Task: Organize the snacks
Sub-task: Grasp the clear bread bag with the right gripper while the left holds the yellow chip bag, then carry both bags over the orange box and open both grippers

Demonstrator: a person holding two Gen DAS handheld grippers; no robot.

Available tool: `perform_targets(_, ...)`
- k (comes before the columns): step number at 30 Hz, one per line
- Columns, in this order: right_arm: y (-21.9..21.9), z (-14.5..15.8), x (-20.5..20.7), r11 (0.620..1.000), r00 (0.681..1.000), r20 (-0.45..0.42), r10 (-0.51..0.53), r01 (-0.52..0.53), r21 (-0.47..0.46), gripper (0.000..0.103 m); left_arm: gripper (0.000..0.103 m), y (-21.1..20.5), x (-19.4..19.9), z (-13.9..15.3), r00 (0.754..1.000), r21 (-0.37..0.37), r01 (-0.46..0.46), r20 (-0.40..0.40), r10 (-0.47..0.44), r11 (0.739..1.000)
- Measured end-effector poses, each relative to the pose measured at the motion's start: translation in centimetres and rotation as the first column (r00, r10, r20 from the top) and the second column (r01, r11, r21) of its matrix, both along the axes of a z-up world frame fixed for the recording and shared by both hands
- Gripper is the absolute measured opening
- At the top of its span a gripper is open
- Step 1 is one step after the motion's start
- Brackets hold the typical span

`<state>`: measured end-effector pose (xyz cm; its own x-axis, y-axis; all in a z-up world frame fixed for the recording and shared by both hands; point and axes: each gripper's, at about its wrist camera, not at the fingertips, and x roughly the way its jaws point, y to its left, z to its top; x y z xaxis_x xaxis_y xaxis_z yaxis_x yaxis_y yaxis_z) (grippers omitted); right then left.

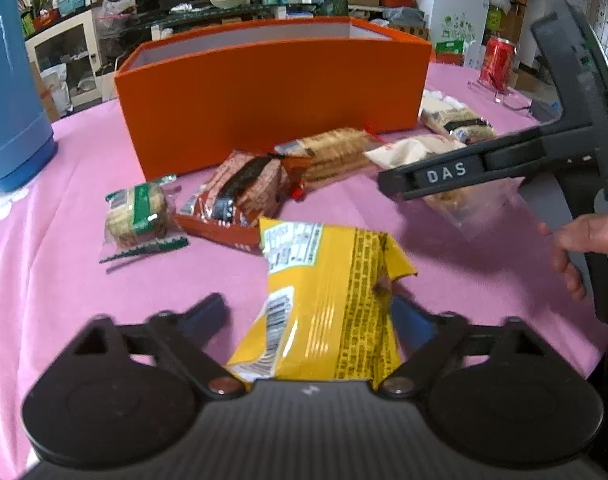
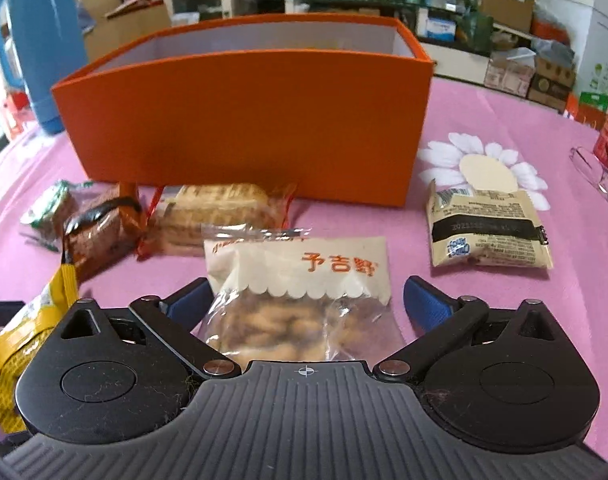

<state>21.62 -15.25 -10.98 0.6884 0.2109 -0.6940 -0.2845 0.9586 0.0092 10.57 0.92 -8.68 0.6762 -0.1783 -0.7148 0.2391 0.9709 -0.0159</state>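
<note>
The left claw straddles a yellow snack bag and the right claw a clear cookie bag; I cannot tell whether either pinches.

Yellow snack bag between left gripper fingers

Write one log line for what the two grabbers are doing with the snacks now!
left gripper: around yellow snack bag, grip unclear | right gripper: open around clear cookie bag | orange box: contents hidden | other snacks on pink tablecloth
</note>
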Motion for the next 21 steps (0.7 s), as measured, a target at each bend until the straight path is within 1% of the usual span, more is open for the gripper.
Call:
perform_targets(1, -0.2, 0.2, -0.1, 1.0, 1.0, 0.005, 0.001, -0.001, 0.007, 0.056, 0.059, 0.0, -0.1, 0.2, 1.0, 0.0, 0.0, 0.011, 0.0, 1.0)
perform_targets(2, -0.5, 0.4, -0.2, 1.0, 1.0, 0.005, 0.001, -0.001, 0.017, 0.054, 0.057, 0.2, -0.1, 0.3, 1.0, 0.0, -0.004, 0.011, 0.004, 1.0)
perform_targets(4, -1.3, 0.7, -0.6, 0.998, 1.0, -0.013, 0.008, -0.008, 0.064, 0.047, 0.054, 0.6, -0.2, 0.5, 1.0, -0.014, -0.023, 0.001, 0.023, 1.0)
perform_targets(8, -3.2, 1.3, -2.7, 0.993, 0.999, -0.033, 0.022, -0.018, 0.118, 0.046, 0.053, 1.7, -0.7, 1.5, 0.997, -0.058, -0.064, -0.036, 0.062, 0.996)
perform_targets(11, -4.5, 1.8, -4.7, 0.993, 0.999, -0.012, 0.03, -0.028, 0.117, 0.046, 0.053, 2.3, -1.8, 3.3, 0.997, -0.077, -0.071, -0.004, 0.071, 0.994)
perform_targets(14, -6.0, 2.5, -5.9, 0.992, 1.0, 0.011, 0.009, -0.01, 0.128, 0.046, 0.053, 2.8, -2.2, 5.2, 0.997, -0.11, -0.069, 0.028, 0.072, 0.992)
perform_targets(17, -7.3, 4.0, -5.8, 0.981, 0.999, 0.03, -0.017, 0.011, 0.195, 0.046, 0.053, 3.0, -0.5, 7.6, 0.994, -0.132, -0.07, 0.071, 0.08, 0.989)
perform_targets(19, -7.4, 5.7, -5.1, 0.971, 0.997, 0.068, -0.024, 0.006, 0.241, 0.046, 0.053, 2.9, 1.8, 9.3, 0.989, -0.137, -0.087, 0.106, 0.102, 0.987)
perform_targets(21, -6.9, 7.7, -3.8, 0.967, 0.993, 0.118, -0.023, -0.007, 0.253, 0.046, 0.053, 2.8, 4.4, 10.9, 0.983, -0.16, -0.092, 0.14, 0.115, 0.983)
